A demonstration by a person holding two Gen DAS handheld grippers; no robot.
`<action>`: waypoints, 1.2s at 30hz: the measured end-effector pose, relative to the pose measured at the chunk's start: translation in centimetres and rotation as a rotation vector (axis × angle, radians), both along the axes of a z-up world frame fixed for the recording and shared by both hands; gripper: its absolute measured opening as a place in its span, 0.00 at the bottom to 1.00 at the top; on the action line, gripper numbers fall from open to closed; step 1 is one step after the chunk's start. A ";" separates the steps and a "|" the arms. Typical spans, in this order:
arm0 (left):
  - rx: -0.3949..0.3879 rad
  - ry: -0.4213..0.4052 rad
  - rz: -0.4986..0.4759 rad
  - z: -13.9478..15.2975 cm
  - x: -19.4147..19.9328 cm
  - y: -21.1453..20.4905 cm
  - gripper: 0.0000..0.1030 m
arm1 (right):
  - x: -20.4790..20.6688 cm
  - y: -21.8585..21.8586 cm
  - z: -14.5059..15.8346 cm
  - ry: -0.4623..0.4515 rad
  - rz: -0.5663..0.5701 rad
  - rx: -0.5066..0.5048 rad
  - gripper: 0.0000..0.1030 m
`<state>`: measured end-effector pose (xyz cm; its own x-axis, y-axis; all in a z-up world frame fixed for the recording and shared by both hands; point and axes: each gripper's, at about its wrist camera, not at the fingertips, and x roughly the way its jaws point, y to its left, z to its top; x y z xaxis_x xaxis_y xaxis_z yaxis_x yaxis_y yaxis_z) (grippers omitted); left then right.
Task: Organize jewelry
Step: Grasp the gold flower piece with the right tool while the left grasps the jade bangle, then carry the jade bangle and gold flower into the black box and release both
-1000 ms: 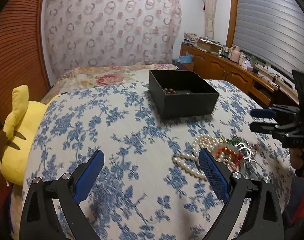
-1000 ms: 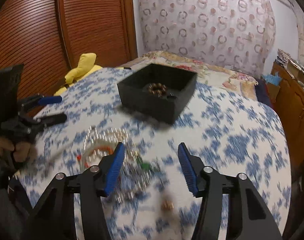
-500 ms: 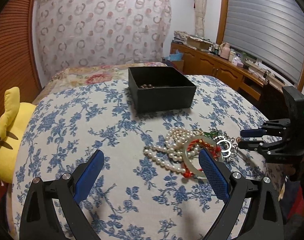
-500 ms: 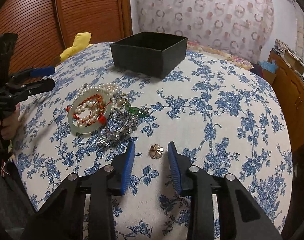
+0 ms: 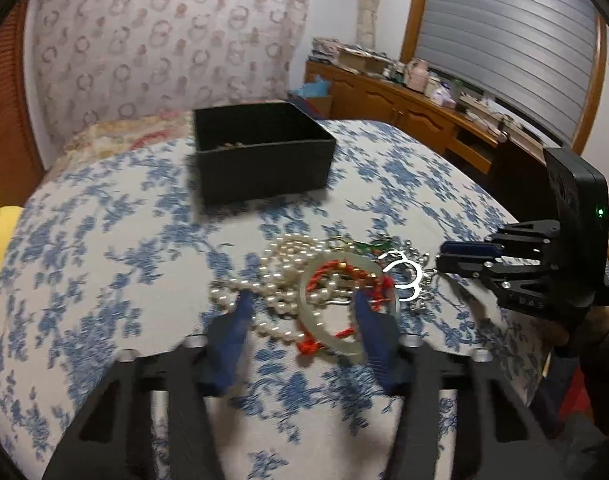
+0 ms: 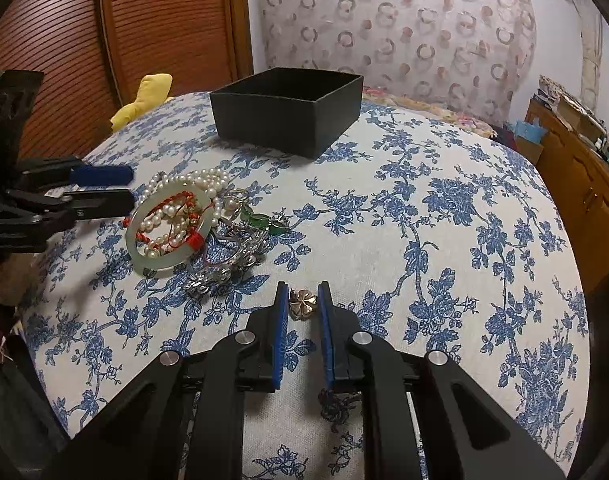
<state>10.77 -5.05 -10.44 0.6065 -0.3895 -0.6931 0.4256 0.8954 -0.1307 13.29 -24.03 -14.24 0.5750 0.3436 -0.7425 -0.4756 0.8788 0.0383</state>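
A pile of jewelry lies on the blue-flowered cloth: a pearl necklace (image 5: 292, 256), a pale jade bangle (image 5: 336, 344) with red cord, and silver chains (image 6: 228, 264). A black open box (image 5: 260, 156) stands behind it, with beads inside. My left gripper (image 5: 302, 308) is open, its fingers either side of the pearls and bangle. My right gripper (image 6: 303, 290) is nearly closed around a small gold flower earring (image 6: 301, 303) on the cloth, with narrow gaps at each side. The bangle (image 6: 144, 256) and box (image 6: 288, 116) also show in the right wrist view.
A yellow plush toy (image 6: 144, 98) lies at the bed's far left edge. A wooden sideboard (image 5: 424, 116) with clutter runs along the right wall. A wooden slatted door (image 6: 104, 40) stands behind the bed.
My left gripper has moved forward over the pile and narrowed around the pearls and bangle. My right gripper has closed in around the gold earring.
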 end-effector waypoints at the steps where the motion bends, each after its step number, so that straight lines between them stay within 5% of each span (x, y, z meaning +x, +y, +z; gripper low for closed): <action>1: 0.003 0.006 -0.009 -0.1 0.2 -0.3 0.28 | 0.0 0.0 0.0 -0.001 0.000 -0.002 0.16; 9: 0.046 0.029 -0.008 -0.9 1.7 -1.3 0.21 | -0.2 0.2 0.0 -0.013 -0.004 -0.009 0.16; 13: 0.035 0.047 -0.006 -1.2 2.5 -1.0 0.08 | -0.2 0.2 0.0 -0.017 -0.005 -0.014 0.16; 26: 0.095 0.029 -0.030 -1.1 2.8 -1.7 0.07 | -0.2 0.1 0.0 -0.016 -0.005 -0.006 0.16; 36: -0.011 -0.053 0.012 2.1 1.8 -0.1 0.07 | -0.1 -0.1 0.1 -0.009 -0.007 0.008 0.16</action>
